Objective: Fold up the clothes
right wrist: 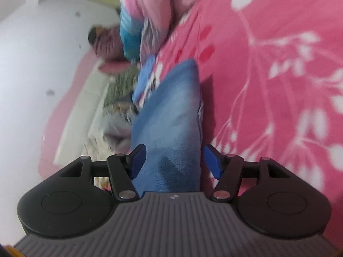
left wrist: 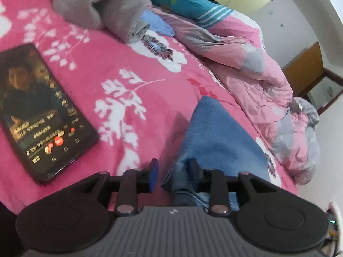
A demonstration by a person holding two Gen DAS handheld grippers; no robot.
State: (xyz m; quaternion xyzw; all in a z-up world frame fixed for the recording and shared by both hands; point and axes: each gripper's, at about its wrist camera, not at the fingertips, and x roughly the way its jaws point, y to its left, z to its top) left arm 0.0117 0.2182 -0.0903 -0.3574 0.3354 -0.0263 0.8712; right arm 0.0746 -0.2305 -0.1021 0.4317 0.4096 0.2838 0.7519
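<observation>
Left wrist view: the blue garment (left wrist: 218,132) lies on the pink floral bed (left wrist: 120,68), beside the left gripper (left wrist: 173,171), whose jaws stand parted with cloth at one finger only. The right gripper (right wrist: 173,160) straddles the garment, jaws released. Judged step: regrasping an edge; next, close on cloth and fold over.

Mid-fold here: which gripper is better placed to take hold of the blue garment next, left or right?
Right, probably. The right gripper straddles the blue garment, open pads on both sides. The left gripper sits at the garment's edge, one finger on cloth, the other over the pink blanket.
</observation>
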